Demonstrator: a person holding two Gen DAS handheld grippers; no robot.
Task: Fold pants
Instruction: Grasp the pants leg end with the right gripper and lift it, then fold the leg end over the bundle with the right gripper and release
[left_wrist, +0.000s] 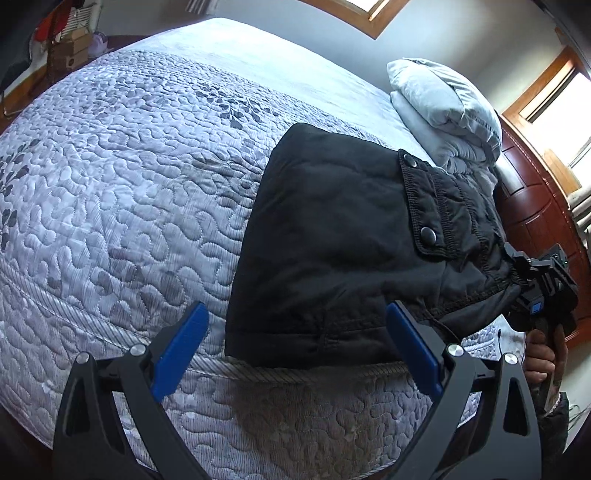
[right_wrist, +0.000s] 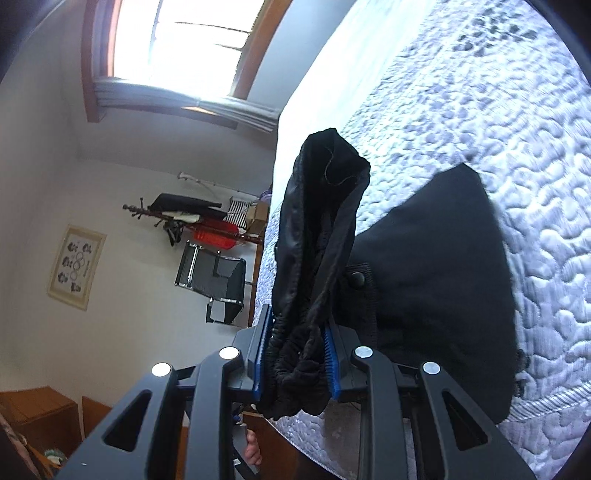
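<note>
The bed (left_wrist: 110, 184), covered in a grey quilted spread with a leaf print, fills the space ahead of both grippers, and its near edge runs just beyond the left gripper's fingers. At the bed's far right corner, well ahead of the left gripper, sits a stack of folded grey bedding (left_wrist: 447, 110), with dark wooden panelling (left_wrist: 535, 192) beyond it.

The black pants (left_wrist: 332, 240) lie folded on the spread, directly ahead of the left gripper and slightly to its right, reaching down to the bed's near edge. A pocket flap with 2 snap buttons (left_wrist: 428, 233) faces up on the side nearer the right gripper.

The right gripper (right_wrist: 295, 363) is clamped on the gathered elastic waistband of the pants, the bunched cloth squeezed between its 2 blue pads, and a loose flap of fabric rises ahead of it above the rest of the garment. In the left wrist view this gripper appears at the pants' right edge, held in the person's hand (left_wrist: 543, 354).

The left gripper (left_wrist: 295, 343) stands wide apart, its blue pads (left_wrist: 181, 343) holding nothing; its right finger overlaps the pants' near corner in view, though I cannot tell whether they touch.
</note>
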